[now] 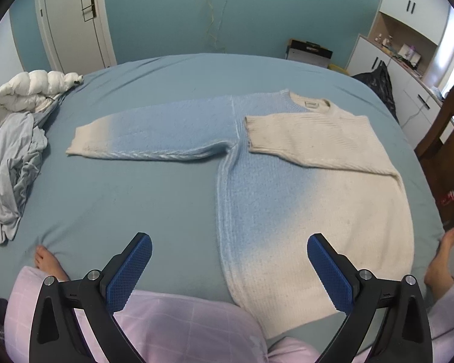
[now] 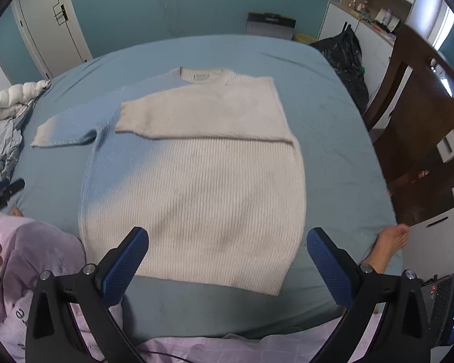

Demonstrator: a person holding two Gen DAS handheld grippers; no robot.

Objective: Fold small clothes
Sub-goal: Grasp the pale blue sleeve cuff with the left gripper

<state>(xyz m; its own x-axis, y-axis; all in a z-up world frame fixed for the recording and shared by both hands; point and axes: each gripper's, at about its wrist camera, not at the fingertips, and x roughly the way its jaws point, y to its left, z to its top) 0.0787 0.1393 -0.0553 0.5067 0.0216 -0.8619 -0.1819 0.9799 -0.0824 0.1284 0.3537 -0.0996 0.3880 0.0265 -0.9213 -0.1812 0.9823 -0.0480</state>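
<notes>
1 knitted sweater lies flat on the blue bed sheet, collar far, hem near; it fades from pale blue on its left to cream on its right. Its right sleeve is folded across the chest, while its left sleeve stretches out leftward on the sheet. 2 grippers hover above the near edge of the bed, both pointed forward and down at the garment. The left gripper hangs over the sweater's near left hem with its jaws spread wide, gripping nothing. The right gripper hangs over the near hem's middle, just as wide apart and also empty. Below them sit the person's legs in pink checked trousers, largely cut off by the frame, with 2 bare feet resting at either side, the left foot half hidden. At the far left, 1 white puffy duvet and 1 crumpled grey cloth are heaped. A black bag slumps beyond the far right corner; its contents can't be made out.
</notes>
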